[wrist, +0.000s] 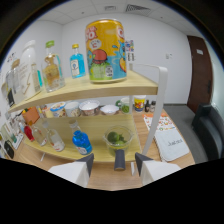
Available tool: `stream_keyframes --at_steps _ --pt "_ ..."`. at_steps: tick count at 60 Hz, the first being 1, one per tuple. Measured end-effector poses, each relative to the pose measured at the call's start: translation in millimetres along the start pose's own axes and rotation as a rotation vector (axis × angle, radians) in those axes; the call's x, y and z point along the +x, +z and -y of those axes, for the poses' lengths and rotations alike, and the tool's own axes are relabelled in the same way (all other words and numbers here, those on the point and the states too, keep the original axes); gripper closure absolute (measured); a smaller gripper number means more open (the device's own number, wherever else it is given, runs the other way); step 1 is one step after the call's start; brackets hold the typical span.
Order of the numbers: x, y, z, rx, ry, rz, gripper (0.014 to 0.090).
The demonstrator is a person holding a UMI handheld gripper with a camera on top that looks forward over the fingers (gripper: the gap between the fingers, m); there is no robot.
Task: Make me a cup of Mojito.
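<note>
Gripper (114, 161) spread wide, holding nothing, a dark object I can't identify standing between its fingers. Just beyond, at twelve o'clock, the glass bowl of limes (118, 139) waits on the lower shelf (100, 154). Approach level, straddle the rim, close gently.

The single camera rides on the claw (113, 162), looking forward and slightly upward at a near two-tier shelf (100, 89).

Yellow cartoon-printed can (105, 50), blue bottle (81, 141), green limes (116, 138).
</note>
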Motion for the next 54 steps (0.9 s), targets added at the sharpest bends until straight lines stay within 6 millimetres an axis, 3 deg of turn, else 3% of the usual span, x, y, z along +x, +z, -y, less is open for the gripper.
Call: stream_keyframes --at_steps 8,18,23,39,54 --pt "9.2 21.3 -3.4 -0.056 0.010 -0.017 0.0505" --pt "9.6 32.6 -15.9 -0.134 0.006 0.001 0.0775" --pt "10.8 34.2 -18.8 -0.151 0.000 0.000 0.0853" --pt "12.9 28.5 -16.3 -0.145 -0.018 -0.018 0.0883" --pt "-9.3 -14.0 -6.0 -0.060 0.009 -0.009 0.0885"
